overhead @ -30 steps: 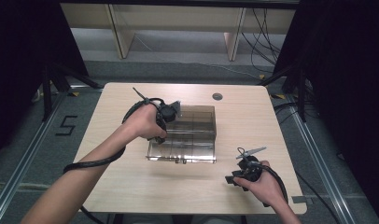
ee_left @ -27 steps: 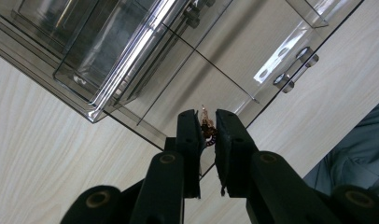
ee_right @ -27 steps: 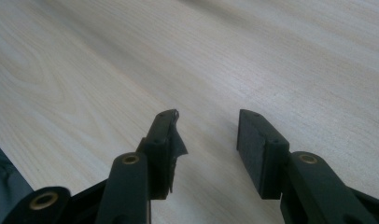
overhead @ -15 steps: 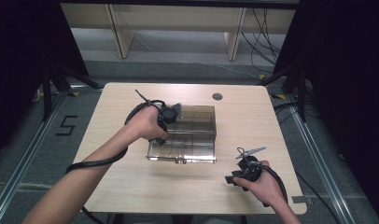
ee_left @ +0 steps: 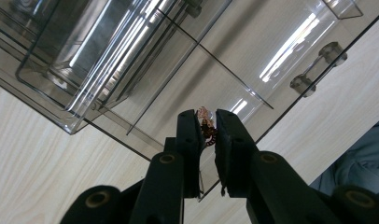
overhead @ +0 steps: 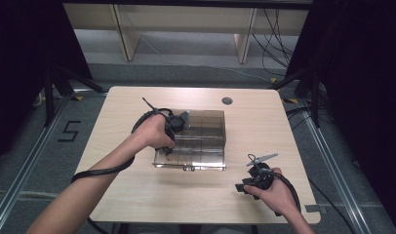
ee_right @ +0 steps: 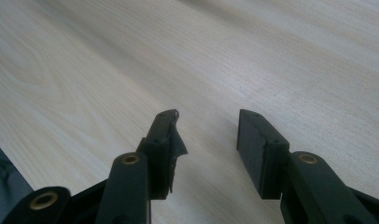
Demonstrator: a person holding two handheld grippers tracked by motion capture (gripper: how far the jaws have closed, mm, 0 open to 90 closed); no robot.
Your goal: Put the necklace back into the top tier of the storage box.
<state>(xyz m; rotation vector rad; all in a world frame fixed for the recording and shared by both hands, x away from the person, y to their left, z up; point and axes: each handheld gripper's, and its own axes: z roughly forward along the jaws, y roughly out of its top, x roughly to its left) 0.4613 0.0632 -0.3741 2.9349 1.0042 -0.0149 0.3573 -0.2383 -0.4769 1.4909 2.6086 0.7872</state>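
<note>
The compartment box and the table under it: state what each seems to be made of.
Compartment box: looks like clear, smoke-tinted hard plastic, glossy; light streaks reflect off its walls and the table shows through. Table: pale wood or wood-look laminate, matt, with visible grain lines; which of the two cannot be told.

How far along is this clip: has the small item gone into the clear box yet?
Done: the left gripper has a small reddish-brown item pinched in its jaws. In hand: it hangs over the clear compartment box. Left: releasing it into a compartment. The right gripper rests open over the table.
</note>
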